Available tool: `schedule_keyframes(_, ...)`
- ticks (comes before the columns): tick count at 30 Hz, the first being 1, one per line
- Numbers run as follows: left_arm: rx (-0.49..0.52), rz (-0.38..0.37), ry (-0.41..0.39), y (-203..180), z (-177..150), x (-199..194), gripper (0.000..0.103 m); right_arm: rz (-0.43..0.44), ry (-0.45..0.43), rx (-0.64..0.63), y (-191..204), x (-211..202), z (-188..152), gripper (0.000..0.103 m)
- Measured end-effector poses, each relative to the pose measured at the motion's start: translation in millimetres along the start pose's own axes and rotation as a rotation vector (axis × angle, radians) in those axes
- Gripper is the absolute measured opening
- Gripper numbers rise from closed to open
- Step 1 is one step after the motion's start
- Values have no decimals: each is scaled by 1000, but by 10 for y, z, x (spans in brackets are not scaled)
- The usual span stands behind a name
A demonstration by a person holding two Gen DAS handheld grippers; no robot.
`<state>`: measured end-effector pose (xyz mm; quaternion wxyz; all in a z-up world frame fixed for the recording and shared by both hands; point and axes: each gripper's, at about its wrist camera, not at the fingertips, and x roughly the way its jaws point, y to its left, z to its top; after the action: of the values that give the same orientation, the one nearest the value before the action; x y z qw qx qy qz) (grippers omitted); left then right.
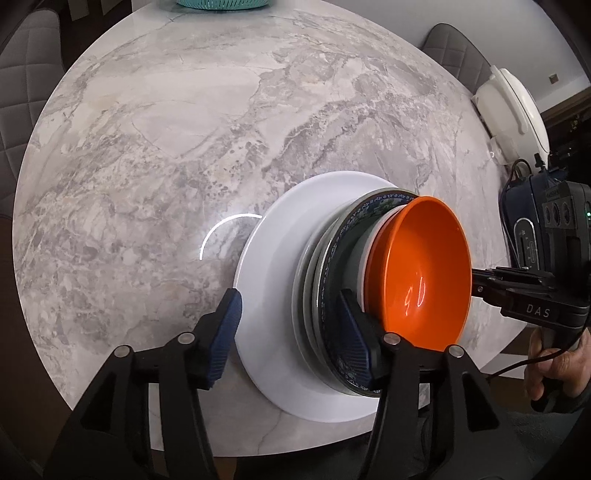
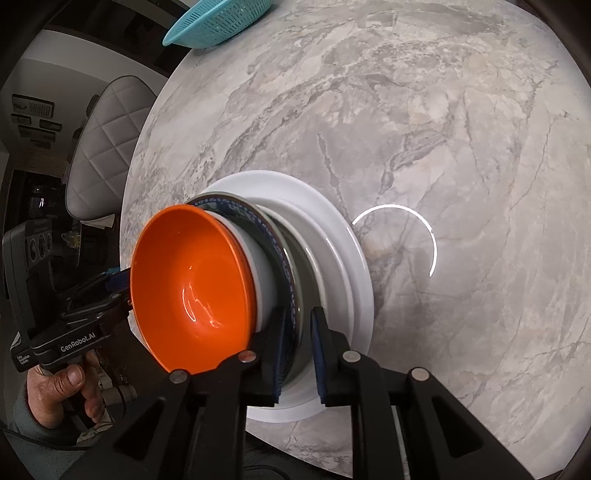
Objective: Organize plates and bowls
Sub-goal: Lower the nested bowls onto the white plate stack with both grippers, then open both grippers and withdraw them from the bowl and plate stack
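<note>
A stack stands on the marble table (image 1: 155, 147): a large white plate (image 1: 269, 258) at the bottom, a grey plate (image 1: 306, 266), a blue patterned plate (image 1: 345, 236), a white bowl (image 1: 384, 221) and an orange bowl (image 1: 421, 269) on top. My left gripper (image 1: 291, 332) is open, its fingers straddling the rims of the plates at the stack's near edge. My right gripper (image 2: 297, 350) stands with a narrow gap around the rims of the blue patterned plate (image 2: 258, 221) and grey plate (image 2: 314, 266), beside the orange bowl (image 2: 192, 280). The large white plate (image 2: 332, 221) lies underneath.
A teal colander (image 2: 221, 22) sits at the table's far edge. A white appliance (image 1: 513, 110) stands at the table's right edge. Padded grey chairs (image 2: 103, 147) stand around the table. The table's near edge runs just below the stack.
</note>
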<state>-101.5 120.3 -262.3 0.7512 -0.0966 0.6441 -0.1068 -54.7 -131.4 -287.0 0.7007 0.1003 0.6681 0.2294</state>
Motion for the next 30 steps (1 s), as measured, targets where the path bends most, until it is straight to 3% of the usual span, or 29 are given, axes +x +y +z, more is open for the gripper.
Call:
schedule_keyframes(3,2,-3,-20,49,-22,-73,64,-18,-12,5,16,-25,-35,20)
schedule_keyframes(5,6,9,-51,82,-46,-163,69,-33,-22,17,9,-60,-68,30)
schedule_keyframes(9,40,62,-171,108,-78,-459,69,-59,-81,55,-21,-241,-166,53)
schedule_keyframes(15,97,114,-505,-57,-223,-1264,69,-93,-224,64,100,-683,-320,77)
schedule_keyframes(16,95,132,-556,-114,-248,-1388,69,-89,-259,56,155,-778,-341,83)
schedule_keyframes(17,70,204,-586,-183,-264,-1495,69,-89,-289,46,201,-865,-354,85)
schedule_keyframes(19,-28,404,-573,-319,-314,-1630,73,-97,-346,11,340,-1028,-376,86)
schedule_keyframes(20,-70,446,-560,-356,-323,-1671,78,-104,-366,-9,414,-1089,-372,87)
schedule_keyframes(23,-126,324,-537,-392,-365,-1694,78,-112,-411,-63,577,-1262,-365,92)
schedule_keyframes(25,-148,341,-507,-471,-406,-1662,78,-124,-427,-83,633,-1347,-358,95)
schedule_keyframes(28,-127,327,-335,-628,-366,-1472,78,-118,-434,-76,671,-1403,-384,99)
schedule_keyframes(30,-143,334,-276,-728,-428,-1355,78,-137,-432,-76,674,-1402,-442,102)
